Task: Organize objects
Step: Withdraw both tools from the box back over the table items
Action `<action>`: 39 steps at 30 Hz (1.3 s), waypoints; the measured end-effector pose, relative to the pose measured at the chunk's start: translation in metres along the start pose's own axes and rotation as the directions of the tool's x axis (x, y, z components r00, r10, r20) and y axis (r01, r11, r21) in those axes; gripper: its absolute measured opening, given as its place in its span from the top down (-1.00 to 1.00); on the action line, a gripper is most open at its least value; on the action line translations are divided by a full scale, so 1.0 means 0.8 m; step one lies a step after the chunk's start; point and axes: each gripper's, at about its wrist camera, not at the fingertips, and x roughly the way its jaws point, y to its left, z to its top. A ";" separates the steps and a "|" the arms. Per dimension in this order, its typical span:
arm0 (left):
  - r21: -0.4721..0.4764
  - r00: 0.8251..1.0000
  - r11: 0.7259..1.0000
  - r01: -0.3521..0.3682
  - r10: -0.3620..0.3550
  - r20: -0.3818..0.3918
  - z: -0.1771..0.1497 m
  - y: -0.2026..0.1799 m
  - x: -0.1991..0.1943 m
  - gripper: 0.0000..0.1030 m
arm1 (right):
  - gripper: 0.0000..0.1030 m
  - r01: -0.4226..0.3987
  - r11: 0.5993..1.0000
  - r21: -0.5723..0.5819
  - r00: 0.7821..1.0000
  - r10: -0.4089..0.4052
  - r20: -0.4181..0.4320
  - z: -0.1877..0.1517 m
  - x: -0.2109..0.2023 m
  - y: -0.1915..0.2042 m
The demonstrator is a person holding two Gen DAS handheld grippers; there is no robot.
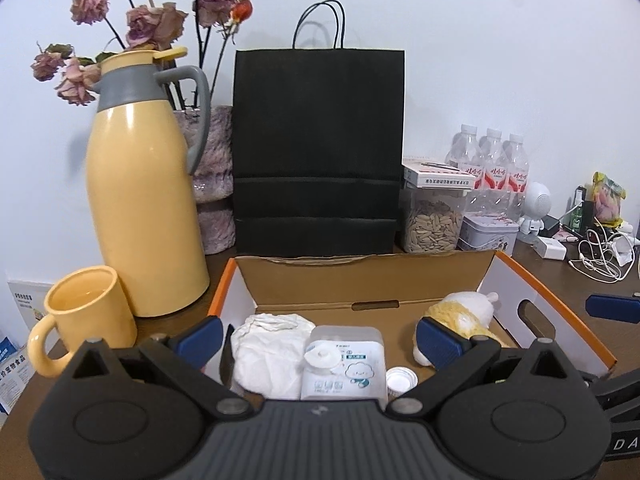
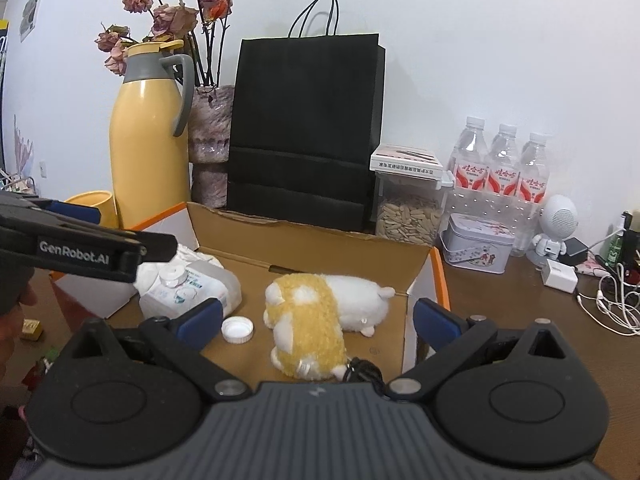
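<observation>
Right tongs [image 2: 318, 320], wide and empty, hover over plush toy [image 2: 316, 320] in cardboard box [image 2: 320, 240]; left tongs [image 1: 318, 336] equally wide over wipes pack [image 1: 344, 364]. Probably between placements; next, select another item.

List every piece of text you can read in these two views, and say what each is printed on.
"GenRobot.AI": side of the left gripper.
"DA": cut off at the frame edge, on the right gripper.
Water bottles, wipes pack, small box, tin: print too small or blurred.

L gripper [image 1: 318, 336] jaws wide over box [image 1: 368, 280] w/ wipes pack [image 1: 344, 364].
</observation>
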 end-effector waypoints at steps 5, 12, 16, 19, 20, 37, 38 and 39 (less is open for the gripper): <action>-0.008 1.000 1.000 0.008 -0.008 -0.004 -0.007 0.007 -0.022 -1.00 | -1.00 0.011 1.000 0.003 1.000 -0.011 0.002 -0.010 -0.023 0.005; -0.018 1.000 1.000 -0.003 0.003 0.008 -0.019 0.027 -0.072 -1.00 | -1.00 0.016 1.000 0.014 1.000 -0.016 -0.002 -0.025 -0.060 0.015; -0.002 1.000 1.000 -0.029 0.029 0.005 -0.031 0.043 -0.098 -1.00 | -1.00 0.015 1.000 0.009 1.000 -0.015 -0.009 -0.035 -0.082 0.025; 0.003 0.998 0.998 -0.055 0.055 -0.014 -0.044 0.061 -0.114 -1.00 | -1.00 0.014 1.000 0.007 1.000 -0.014 -0.018 -0.045 -0.097 0.035; 0.001 0.998 0.998 -0.062 0.062 -0.021 -0.049 0.067 -0.118 -1.00 | -1.00 0.014 1.000 0.008 1.000 -0.014 -0.023 -0.048 -0.100 0.037; 0.018 0.976 0.987 -0.162 0.162 -0.146 -0.126 0.144 -0.168 -1.00 | -1.00 0.062 0.998 0.007 0.993 -0.061 -0.100 -0.099 -0.153 0.042; 0.019 0.974 0.986 -0.164 0.165 -0.153 -0.129 0.145 -0.167 -1.00 | -1.00 0.066 0.998 0.007 0.992 -0.065 -0.103 -0.101 -0.154 0.040; 0.021 0.973 0.986 -0.164 0.165 -0.162 -0.133 0.147 -0.166 -1.00 | -1.00 0.071 0.997 0.008 0.992 -0.070 -0.109 -0.103 -0.154 0.038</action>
